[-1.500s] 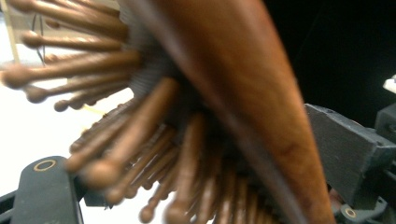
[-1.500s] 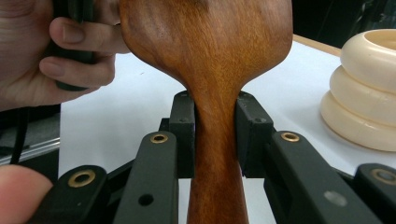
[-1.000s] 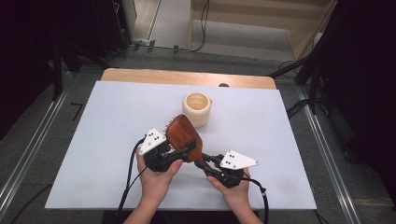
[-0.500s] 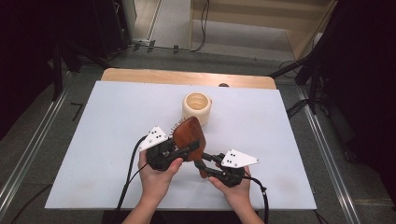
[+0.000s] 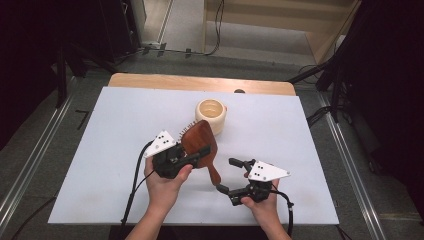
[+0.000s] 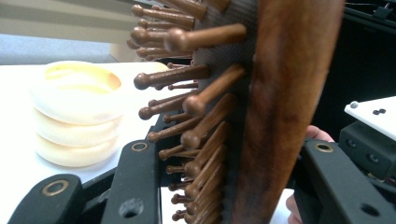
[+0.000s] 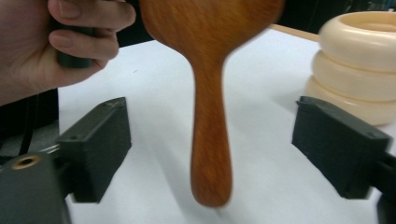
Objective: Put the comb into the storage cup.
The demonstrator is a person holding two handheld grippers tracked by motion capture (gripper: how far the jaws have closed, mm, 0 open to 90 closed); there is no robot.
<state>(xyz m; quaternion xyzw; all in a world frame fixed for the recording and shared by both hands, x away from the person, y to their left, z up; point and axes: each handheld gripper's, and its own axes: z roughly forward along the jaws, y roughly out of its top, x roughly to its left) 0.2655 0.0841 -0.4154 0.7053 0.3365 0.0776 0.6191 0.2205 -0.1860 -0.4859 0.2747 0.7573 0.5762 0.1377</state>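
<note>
Near bench [image 5: 100, 150] front edge, L of centre: left gripper [image 5: 192, 156] w/ fingers clamped on head of wooden hairbrush [image 5: 200, 142], brush lifted off surface, bristles facing L/away, handle angled down toward R. Behind it, mid-bench, cream ringed cup [image 5: 210, 115], upright, apart from brush. R of centre near front edge: right gripper [image 5: 230, 176], fingers spread wide either side of brush handle tip, not touching it.

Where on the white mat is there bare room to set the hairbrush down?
Free: the mat left of the left tool, and right of the cream ringed cup. Crowded: the near middle, around the hairbrush, right tool and hands.
</note>
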